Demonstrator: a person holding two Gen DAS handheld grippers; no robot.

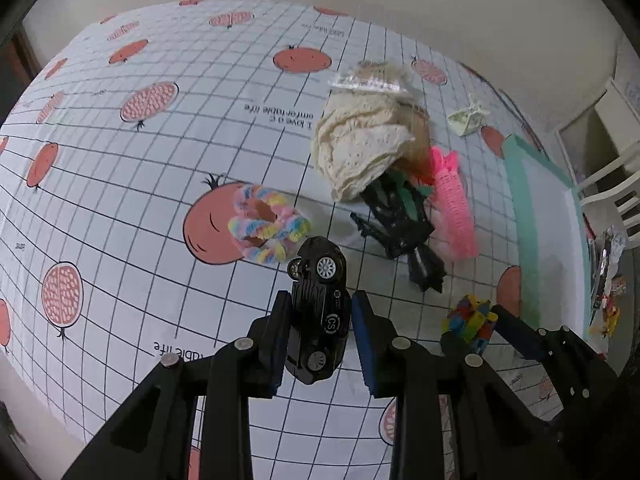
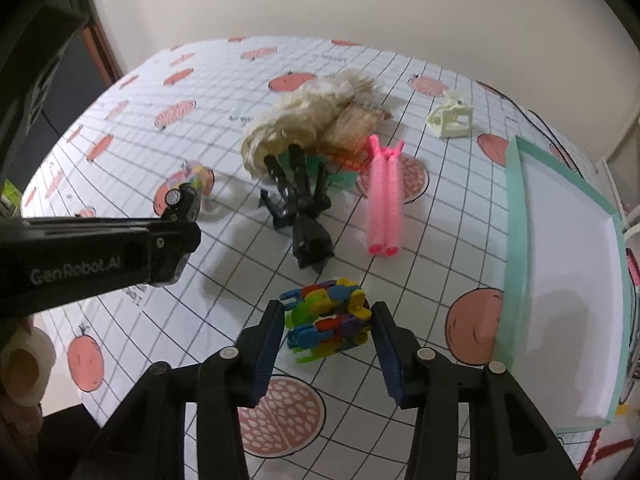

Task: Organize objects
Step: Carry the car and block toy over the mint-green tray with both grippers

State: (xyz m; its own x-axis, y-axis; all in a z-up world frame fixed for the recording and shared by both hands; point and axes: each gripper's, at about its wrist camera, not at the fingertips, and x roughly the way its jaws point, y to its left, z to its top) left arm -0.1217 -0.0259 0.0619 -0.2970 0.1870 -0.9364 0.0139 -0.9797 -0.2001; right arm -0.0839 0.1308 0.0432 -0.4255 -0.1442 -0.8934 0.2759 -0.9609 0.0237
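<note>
Left gripper point(image 1: 320, 344): clamped on black toy car point(image 1: 318, 316), lifted off the tablecloth point(image 1: 120, 208); car's long axis runs forward along the fingers, side wheels facing the camera.
Right gripper point(image 2: 326, 336): jaws spread, straddling multicoloured block toy point(image 2: 328, 324); contact unclear.
Open room: bare cloth to the left; teal-rimmed tray point(image 2: 516, 240) at the right table edge.
Obstacles ahead: black figure point(image 2: 300, 208), pink rollers point(image 2: 384, 208), cream knit point(image 1: 360, 144), pastel scrunchie point(image 1: 268, 228).

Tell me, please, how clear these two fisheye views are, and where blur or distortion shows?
Left wrist view: toy car sharp, tablecloth grid bowed by the lens, corners vignetted. Right wrist view: softer overall, mild motion blur on the wig and tray; colourful block toy fairly crisp.
</note>
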